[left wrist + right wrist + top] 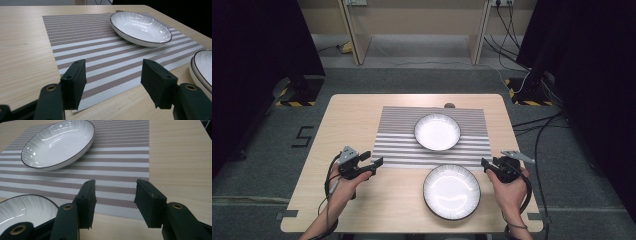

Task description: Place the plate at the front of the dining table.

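Note:
A white bowl with a thin dark rim (437, 132) (140, 27) (57, 143) sits on the far half of a brown-and-white striped placemat (402, 142) (100, 50) (125, 162). Nearer me, on bare wood just off the mat's front edge, lies a second white dish (451, 191) (202, 67) (22, 210); in the left gripper view it looks like two stacked rims. My left gripper (373, 159) (113, 82) hovers open over the mat's near left corner. My right gripper (489, 163) (115, 202) is open at the mat's near right corner, right of the near dish. Both hold nothing.
The light wooden table (362, 210) ends close behind my hands. A small dark round object (449, 105) sits at its far edge. Cables (537, 125) trail on the grey floor at the right, and black stands (302, 90) flank the table.

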`<action>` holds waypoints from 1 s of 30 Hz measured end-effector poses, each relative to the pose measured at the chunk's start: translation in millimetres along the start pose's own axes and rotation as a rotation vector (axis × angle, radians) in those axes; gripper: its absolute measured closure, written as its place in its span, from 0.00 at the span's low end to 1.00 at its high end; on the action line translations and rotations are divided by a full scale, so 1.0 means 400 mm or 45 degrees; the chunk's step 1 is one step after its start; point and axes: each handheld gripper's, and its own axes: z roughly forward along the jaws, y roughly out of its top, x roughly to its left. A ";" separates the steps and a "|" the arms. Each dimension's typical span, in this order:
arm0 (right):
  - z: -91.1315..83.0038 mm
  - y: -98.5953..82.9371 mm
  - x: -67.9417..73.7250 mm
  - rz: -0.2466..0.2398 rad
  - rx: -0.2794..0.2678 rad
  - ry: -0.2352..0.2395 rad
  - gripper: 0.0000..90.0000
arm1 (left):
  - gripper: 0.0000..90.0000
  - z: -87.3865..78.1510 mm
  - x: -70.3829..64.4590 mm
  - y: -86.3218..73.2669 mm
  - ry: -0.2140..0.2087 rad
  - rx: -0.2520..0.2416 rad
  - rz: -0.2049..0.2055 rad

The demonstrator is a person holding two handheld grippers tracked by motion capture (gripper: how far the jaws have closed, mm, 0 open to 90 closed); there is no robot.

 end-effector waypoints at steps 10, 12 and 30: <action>-0.032 -0.028 -0.026 0.040 -0.006 -0.018 0.57 | 0.41 -0.032 0.019 -0.013 0.015 -0.001 -0.003; -0.036 -0.035 -0.033 0.047 -0.013 -0.022 0.57 | 0.41 -0.038 0.024 -0.016 0.026 -0.001 -0.002; -0.077 -0.082 -0.064 0.076 -0.009 -0.057 0.56 | 0.41 -0.088 0.061 -0.057 0.067 0.009 -0.037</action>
